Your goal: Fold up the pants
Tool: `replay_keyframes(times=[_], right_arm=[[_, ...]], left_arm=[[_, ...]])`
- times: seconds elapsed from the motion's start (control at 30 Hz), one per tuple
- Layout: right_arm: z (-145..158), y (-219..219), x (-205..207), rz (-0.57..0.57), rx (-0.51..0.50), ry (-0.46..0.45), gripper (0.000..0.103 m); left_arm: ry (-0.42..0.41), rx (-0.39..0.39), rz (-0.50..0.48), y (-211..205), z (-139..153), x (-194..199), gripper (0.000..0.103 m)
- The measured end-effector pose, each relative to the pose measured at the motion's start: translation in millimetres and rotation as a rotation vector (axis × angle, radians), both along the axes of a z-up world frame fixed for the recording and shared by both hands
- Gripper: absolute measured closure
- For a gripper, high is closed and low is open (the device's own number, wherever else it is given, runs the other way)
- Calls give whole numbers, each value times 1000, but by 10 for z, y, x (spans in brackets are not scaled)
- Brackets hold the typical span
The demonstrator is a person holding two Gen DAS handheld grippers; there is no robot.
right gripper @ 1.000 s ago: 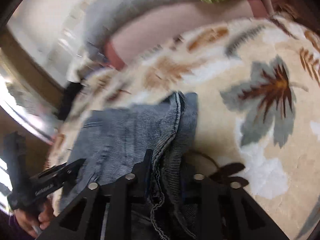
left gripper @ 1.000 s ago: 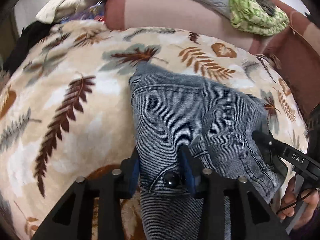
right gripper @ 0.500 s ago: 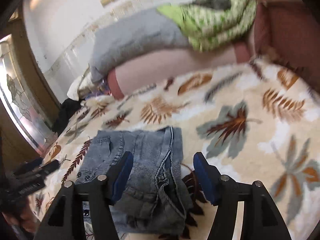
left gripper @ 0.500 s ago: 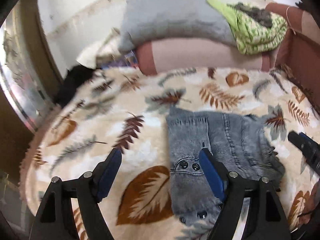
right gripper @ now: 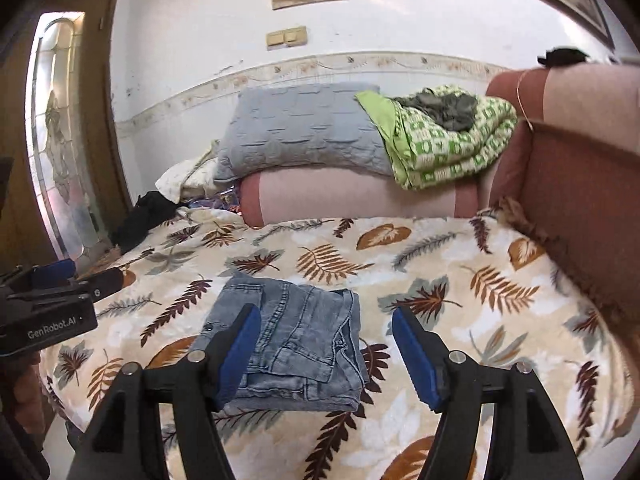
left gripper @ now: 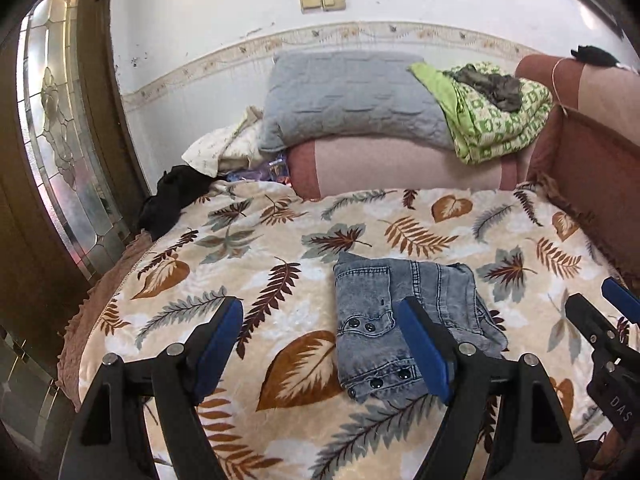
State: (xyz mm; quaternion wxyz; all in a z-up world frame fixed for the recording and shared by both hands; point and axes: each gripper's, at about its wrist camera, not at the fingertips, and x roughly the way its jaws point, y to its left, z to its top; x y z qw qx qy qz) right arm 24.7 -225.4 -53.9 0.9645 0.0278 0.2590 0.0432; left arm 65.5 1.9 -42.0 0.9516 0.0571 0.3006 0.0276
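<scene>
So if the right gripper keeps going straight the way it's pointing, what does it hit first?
Probably the folded grey-blue denim pants on the leaf-patterned blanket; they lie just ahead of its open fingers, though depth is uncertain.

Both views are evenly and brightly lit by soft daylight. The glass door panel [left gripper: 60, 152] at the left glows and shows mild glare. Shadows on the bed [left gripper: 280, 240] are faint. Fisheye distortion bends the wall [right gripper: 400, 32] border into an arc. Dark vignetting fills the corners. Focus is sharp at the centre and slightly soft toward the rim.
</scene>
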Motion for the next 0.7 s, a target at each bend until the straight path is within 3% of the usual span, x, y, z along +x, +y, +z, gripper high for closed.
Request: replay_keyframes(times=[0.37, 0.7], right_arm=[[323, 301, -321, 6, -50, -92, 31], [351, 496, -343, 23, -69, -72, 30]], left_arm=[[-78, 11, 40, 164, 251, -378, 22], [-134, 37, 118, 347, 384, -508, 21]])
